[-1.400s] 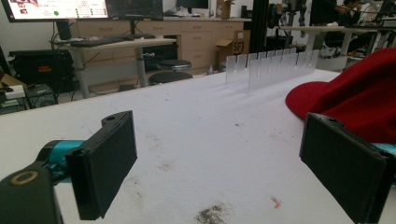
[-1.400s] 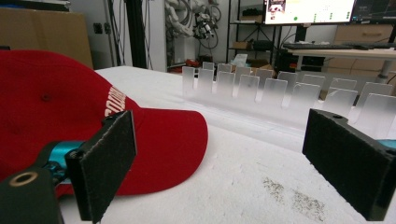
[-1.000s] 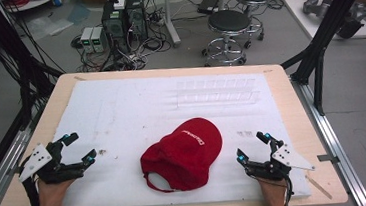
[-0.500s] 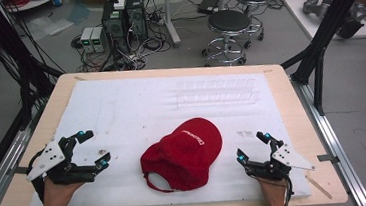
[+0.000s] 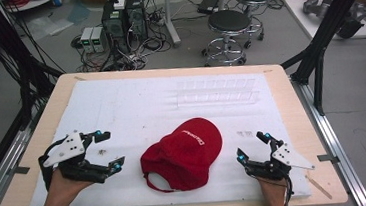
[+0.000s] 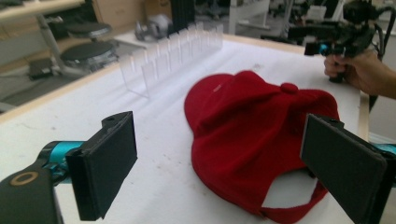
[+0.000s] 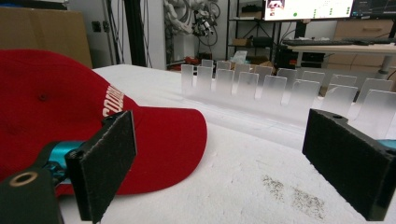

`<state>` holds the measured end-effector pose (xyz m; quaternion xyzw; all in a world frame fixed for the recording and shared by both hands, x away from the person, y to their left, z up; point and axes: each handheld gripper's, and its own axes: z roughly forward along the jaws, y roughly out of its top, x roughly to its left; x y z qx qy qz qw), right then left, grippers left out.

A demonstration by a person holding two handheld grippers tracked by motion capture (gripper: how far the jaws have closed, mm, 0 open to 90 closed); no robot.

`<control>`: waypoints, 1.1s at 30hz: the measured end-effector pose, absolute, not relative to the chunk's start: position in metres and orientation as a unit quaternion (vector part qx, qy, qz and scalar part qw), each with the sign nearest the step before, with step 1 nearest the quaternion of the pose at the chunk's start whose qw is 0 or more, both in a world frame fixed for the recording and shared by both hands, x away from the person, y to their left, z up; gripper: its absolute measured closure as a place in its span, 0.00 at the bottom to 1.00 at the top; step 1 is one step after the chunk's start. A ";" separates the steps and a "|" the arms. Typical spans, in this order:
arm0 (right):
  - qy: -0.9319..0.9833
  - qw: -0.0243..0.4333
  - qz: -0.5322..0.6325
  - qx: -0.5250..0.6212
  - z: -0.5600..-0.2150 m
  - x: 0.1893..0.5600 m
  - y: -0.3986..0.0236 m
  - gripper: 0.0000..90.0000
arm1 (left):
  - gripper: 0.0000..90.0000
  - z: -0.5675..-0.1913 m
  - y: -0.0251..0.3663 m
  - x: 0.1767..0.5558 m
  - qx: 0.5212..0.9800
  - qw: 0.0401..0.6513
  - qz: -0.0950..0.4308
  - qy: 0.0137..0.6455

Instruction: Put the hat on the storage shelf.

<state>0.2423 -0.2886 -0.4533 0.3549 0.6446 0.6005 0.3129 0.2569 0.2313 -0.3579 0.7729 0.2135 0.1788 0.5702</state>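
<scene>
High view: left tongs [image 5: 107, 151] released, jaws spread wide, held just above the white mat beside the strap end of the red baseball cap [image 5: 183, 153]. Right tongs [image 5: 253, 147] also released, resting low near the desk's [image 5: 279, 74] front edge, near the cap's crown side but apart from it.

Left gripper view: cap lies between the two black pads, closer to the right one; rear opening and strap face the tongs. Nothing gripped.

Right gripper view: cap's brim and white lettering sit behind the left pad; clear acrylic divider rack [image 7: 280, 88] stands farther back on the mat.

Judgement: step in hand looks like the left tongs' approach to the cap. To do it well, aim one pad inside the rear opening, one outside, and pinch fabric at the rim rather than the thin strap. Crown is soft; expect it to fold.
</scene>
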 end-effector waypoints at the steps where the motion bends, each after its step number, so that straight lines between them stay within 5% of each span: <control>1: 0.645 0.312 0.600 0.355 -0.453 0.242 -0.289 0.10 | 0.12 -0.358 0.228 0.259 0.778 0.564 0.174 0.214; 13: 0.646 0.312 0.600 0.353 -0.453 0.243 -0.289 0.10 | 0.14 -0.369 0.182 0.268 0.822 0.523 0.110 0.198; 33: 0.646 0.313 0.601 0.352 -0.453 0.243 -0.289 0.10 | 0.38 -0.402 0.140 0.274 0.855 0.467 0.078 0.210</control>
